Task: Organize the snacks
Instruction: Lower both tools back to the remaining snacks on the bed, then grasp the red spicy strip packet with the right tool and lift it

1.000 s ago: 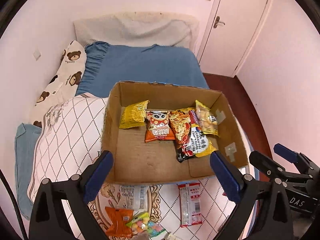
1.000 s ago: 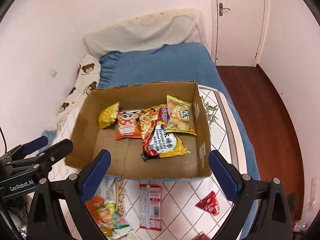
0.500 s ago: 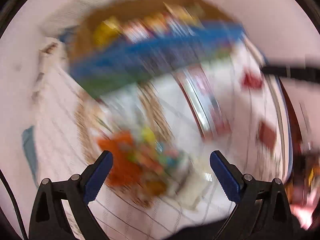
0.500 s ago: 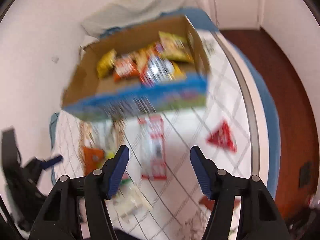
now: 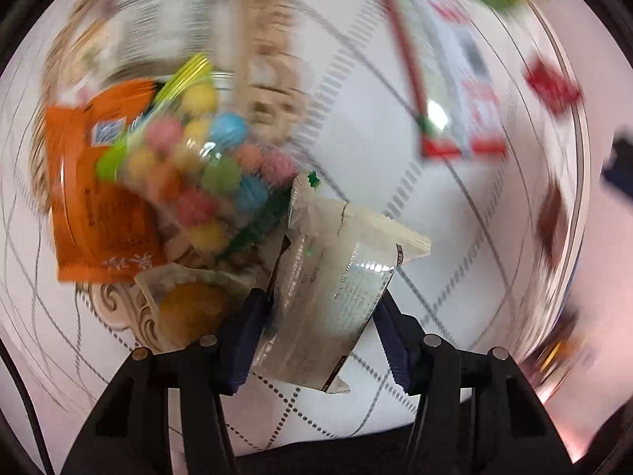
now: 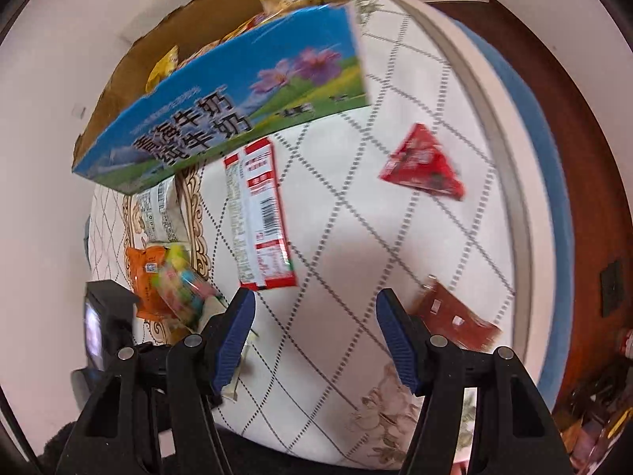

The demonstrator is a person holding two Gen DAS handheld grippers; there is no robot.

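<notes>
My left gripper (image 5: 318, 336) has its blue fingers against both sides of a clear, pale snack packet (image 5: 336, 277) lying on the quilt. Beside it lie a bag of coloured candy balls (image 5: 205, 166), an orange packet (image 5: 99, 198) and a round yellow cake in clear wrap (image 5: 190, 308). My right gripper (image 6: 316, 336) is open and empty above the quilt, between a long red-and-white packet (image 6: 257, 213) and a dark red packet (image 6: 455, 320). A red triangular packet (image 6: 423, 162) lies further right. The cardboard box (image 6: 237, 107) holds several snack bags.
The white diamond-pattern quilt (image 6: 356, 237) covers the bed, whose blue edge (image 6: 554, 182) and the wooden floor lie to the right. The left gripper's body (image 6: 107, 328) shows at the lower left of the right wrist view.
Both grippers dropped from above the box down to the loose snacks on the quilt. The left fingers narrowed from wide open onto the clear packet. The right fingers narrowed somewhat.
</notes>
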